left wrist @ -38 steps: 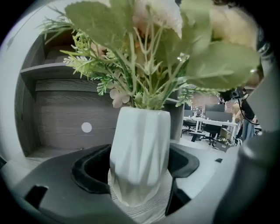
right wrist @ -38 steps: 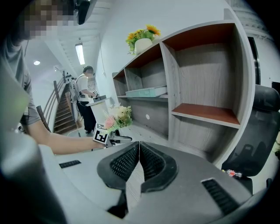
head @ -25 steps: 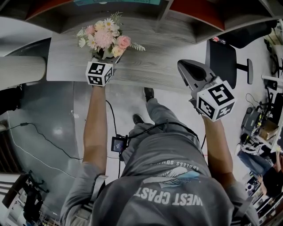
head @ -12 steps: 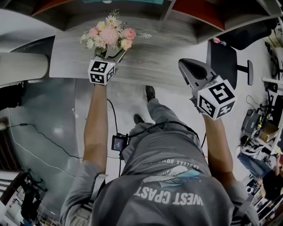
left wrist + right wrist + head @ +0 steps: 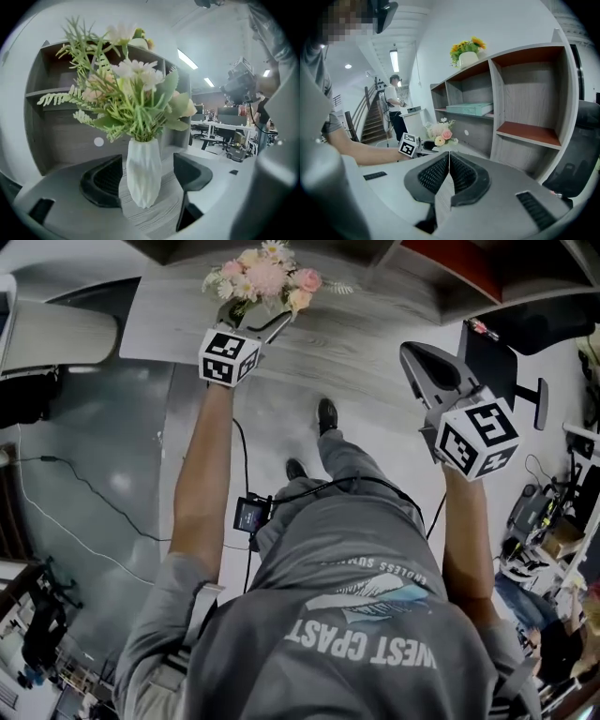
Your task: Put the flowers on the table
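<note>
At the head view's top, the flowers (image 5: 265, 279) are showing pink, cream and white. The vase (image 5: 143, 171) is showing plain white, and the table (image 5: 375, 338) is showing grey wood grain.

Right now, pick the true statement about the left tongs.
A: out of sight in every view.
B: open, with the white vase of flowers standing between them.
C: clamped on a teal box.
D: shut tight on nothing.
B: in the left gripper view the left tongs stand apart, not closed on the white vase of flowers between them, which rests on the wood-grain table.
</note>
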A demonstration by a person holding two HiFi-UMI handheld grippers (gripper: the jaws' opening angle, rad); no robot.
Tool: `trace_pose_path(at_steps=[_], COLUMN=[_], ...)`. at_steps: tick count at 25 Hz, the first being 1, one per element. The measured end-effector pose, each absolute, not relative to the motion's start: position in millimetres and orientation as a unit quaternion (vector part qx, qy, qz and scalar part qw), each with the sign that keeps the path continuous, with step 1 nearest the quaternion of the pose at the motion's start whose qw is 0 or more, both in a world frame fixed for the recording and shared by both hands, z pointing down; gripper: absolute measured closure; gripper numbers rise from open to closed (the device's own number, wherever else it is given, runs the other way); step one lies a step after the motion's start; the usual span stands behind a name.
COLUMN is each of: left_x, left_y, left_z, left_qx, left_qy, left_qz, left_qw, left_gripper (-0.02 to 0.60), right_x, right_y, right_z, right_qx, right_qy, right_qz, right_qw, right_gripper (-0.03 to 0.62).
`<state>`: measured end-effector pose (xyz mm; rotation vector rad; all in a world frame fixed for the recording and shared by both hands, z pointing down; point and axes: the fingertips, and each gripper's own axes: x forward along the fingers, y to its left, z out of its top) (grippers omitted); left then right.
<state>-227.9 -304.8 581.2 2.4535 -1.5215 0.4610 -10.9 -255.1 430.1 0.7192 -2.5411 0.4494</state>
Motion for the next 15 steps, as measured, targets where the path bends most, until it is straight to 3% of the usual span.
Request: trace_pose_path(at_steps=[5, 15], left_x=[-236, -282], left_y=[-296, -219], left_z=[571, 541], left_qx=[0.834, 0.802], left_qy=[-0.515, -0.559], left_qz=[0.173, 0.188], left_qw=[0.1, 0.095], left_gripper=[0.23, 0.332], right_x=[-17, -38], right_y=[-259, -241], right_z=[419, 387], right_qx=[0.257, 0.228], right_qy=[-0.93, -0.945], right_qz=[0.154, 0.134], right_qw=[0.215, 0.193], right_gripper=[0.566, 0.566])
